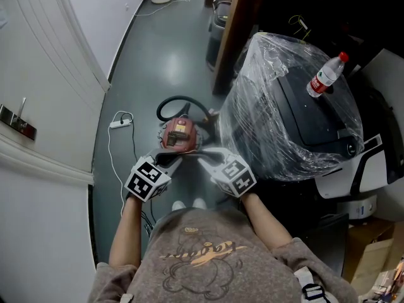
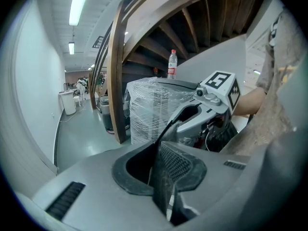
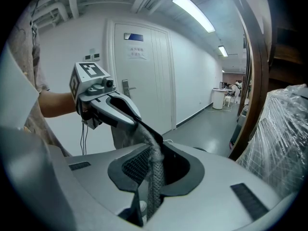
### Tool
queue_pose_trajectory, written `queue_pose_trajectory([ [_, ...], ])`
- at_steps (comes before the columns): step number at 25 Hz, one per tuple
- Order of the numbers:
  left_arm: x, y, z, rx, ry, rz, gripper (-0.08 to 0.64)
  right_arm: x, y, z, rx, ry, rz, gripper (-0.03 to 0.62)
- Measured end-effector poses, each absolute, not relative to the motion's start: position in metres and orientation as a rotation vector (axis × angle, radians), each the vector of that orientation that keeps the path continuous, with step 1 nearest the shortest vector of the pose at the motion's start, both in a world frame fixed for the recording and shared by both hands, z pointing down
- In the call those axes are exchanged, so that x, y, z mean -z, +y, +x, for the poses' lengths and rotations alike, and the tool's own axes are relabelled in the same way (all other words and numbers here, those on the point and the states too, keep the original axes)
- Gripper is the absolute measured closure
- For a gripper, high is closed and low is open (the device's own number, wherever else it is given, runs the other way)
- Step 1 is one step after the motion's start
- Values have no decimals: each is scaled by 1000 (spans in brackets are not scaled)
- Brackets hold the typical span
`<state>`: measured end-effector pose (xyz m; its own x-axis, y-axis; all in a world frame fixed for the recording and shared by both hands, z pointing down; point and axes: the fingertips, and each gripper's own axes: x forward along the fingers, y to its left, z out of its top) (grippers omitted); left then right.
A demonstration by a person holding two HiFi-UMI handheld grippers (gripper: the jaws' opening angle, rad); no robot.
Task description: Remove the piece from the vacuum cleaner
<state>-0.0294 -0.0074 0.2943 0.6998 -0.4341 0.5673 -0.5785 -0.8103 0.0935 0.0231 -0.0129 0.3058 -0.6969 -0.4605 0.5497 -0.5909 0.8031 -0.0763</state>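
Note:
The red vacuum cleaner (image 1: pixel 178 133) sits on the grey floor with its black hose (image 1: pixel 173 103) curled behind it. Above it I hold both grippers tip to tip. A thin dark grey mesh filter piece (image 2: pixel 166 148) stretches between them, seen edge-on. My left gripper (image 2: pixel 163 177) is shut on one end of it. My right gripper (image 3: pixel 149 177) is shut on the other end of the piece (image 3: pixel 151 143). In the head view the left gripper (image 1: pixel 172 163) and the right gripper (image 1: pixel 206 159) nearly meet just in front of the vacuum cleaner.
A large black object wrapped in clear plastic (image 1: pixel 290 106) stands to the right with a water bottle (image 1: pixel 327 74) on top. A white door (image 1: pixel 38 106) is at the left, and a power strip with a white cable (image 1: pixel 120 124) lies on the floor. A wooden post (image 1: pixel 237 30) rises behind.

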Motion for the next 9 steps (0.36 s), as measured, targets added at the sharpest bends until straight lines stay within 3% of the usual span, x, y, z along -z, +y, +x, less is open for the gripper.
queue_pose_trajectory([
  [9,-298,-7,-29,-784,-816,2643,514,-309,-13,23,-334,-2470,763,540],
])
